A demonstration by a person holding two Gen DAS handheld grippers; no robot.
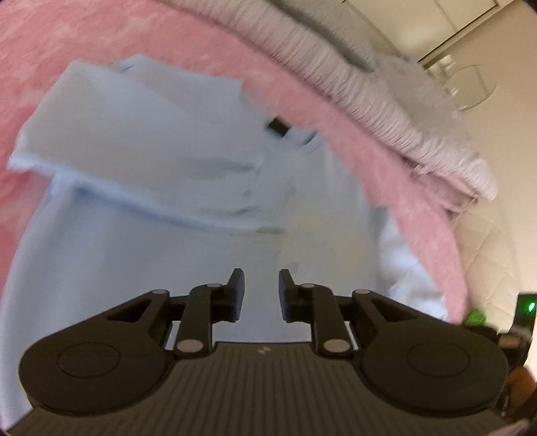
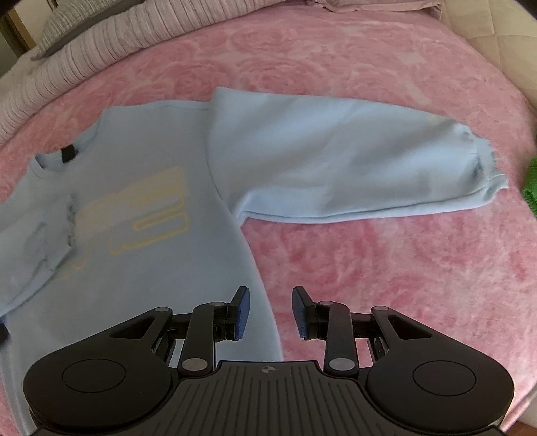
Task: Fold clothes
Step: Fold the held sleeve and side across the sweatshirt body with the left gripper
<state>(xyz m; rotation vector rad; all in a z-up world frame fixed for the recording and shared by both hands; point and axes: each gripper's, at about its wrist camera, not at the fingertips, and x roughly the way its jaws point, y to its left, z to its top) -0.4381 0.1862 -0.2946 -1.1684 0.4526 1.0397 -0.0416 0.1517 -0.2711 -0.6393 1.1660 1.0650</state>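
A light blue sweatshirt (image 2: 151, 208) with a pale yellow print lies flat on a pink blanket (image 2: 369, 268). In the right wrist view its right sleeve (image 2: 335, 161) stretches out to the right, and its left sleeve is folded over the chest at the left edge. My right gripper (image 2: 270, 312) is open and empty, hovering over the sweatshirt's right side edge. In the blurred left wrist view the sweatshirt (image 1: 151, 251) fills the middle, with the folded sleeve (image 1: 134, 141) across it. My left gripper (image 1: 261, 295) is open and empty above the body.
A ribbed pale pink bedspread (image 2: 84, 80) and a grey pillow (image 2: 63, 20) lie along the far edge. A green cloth (image 2: 530, 187) sits at the far right. A cream quilted headboard (image 1: 486, 241) and a wall stand beyond the bed.
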